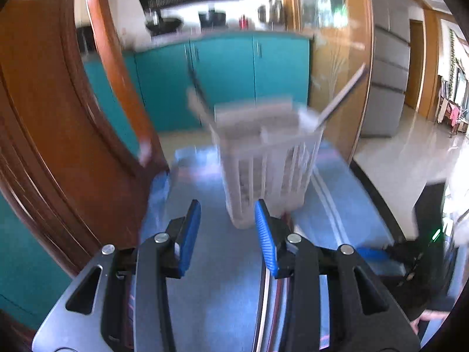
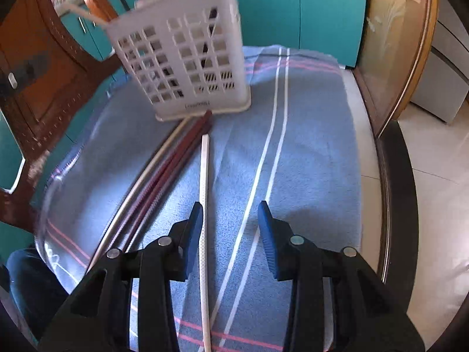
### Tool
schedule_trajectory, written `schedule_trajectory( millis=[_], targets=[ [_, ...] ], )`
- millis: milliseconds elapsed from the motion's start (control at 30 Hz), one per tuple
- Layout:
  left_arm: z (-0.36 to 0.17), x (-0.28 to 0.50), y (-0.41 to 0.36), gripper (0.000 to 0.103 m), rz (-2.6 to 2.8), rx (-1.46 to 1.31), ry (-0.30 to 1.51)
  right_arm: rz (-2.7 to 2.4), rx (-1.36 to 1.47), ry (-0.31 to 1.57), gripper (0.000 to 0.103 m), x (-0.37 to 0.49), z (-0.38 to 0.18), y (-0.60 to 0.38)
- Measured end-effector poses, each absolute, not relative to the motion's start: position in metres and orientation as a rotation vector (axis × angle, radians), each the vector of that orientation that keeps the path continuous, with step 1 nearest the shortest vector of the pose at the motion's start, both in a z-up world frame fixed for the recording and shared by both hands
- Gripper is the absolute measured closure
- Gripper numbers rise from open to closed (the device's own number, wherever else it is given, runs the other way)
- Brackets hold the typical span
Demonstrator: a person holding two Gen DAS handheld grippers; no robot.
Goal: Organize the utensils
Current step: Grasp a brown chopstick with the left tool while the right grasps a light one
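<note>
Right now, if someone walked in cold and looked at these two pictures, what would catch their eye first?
Probably the white slotted utensil holder standing at the far end of the blue striped cloth, with a few utensils already poking out of its top. Next, the loose sticks lying on the cloth in front of it: a white chopstick, dark red chopsticks and a silver one. Both grippers are open and empty.

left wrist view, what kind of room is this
Most likely a home kitchen and dining area: teal cabinets under a counter holding a kettle, a fridge at right, and a white utensil caddy on a cloth-covered table.
</note>
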State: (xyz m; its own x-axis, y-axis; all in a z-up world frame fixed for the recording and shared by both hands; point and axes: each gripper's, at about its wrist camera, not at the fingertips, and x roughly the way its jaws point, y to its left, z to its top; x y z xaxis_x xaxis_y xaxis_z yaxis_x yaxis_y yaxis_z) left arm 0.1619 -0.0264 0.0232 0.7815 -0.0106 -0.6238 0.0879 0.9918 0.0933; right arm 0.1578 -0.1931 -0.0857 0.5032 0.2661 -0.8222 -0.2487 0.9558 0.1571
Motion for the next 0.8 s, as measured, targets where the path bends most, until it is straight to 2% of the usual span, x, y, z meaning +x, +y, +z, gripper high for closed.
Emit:
schedule_trajectory(
  millis=[67,333,800],
  targets=[
    [-0.001,0.168,-0.021,0.069,-0.082,0.098,0.753,0.309,0.003,1.007,0.072,0.160,-0.090,-0.187],
    [-0.067,0.171,-0.027,0.069,-0.182,0.096,0.934,0.308,-0.074,1.018,0.073,0.162,-0.105,-0.169],
    [-0.087,0.170,-0.033,0.068,-0.199,0.119,0.987,0.299,-0.065,0.967,0.072,0.155,-0.106,-0.173]
  ],
)
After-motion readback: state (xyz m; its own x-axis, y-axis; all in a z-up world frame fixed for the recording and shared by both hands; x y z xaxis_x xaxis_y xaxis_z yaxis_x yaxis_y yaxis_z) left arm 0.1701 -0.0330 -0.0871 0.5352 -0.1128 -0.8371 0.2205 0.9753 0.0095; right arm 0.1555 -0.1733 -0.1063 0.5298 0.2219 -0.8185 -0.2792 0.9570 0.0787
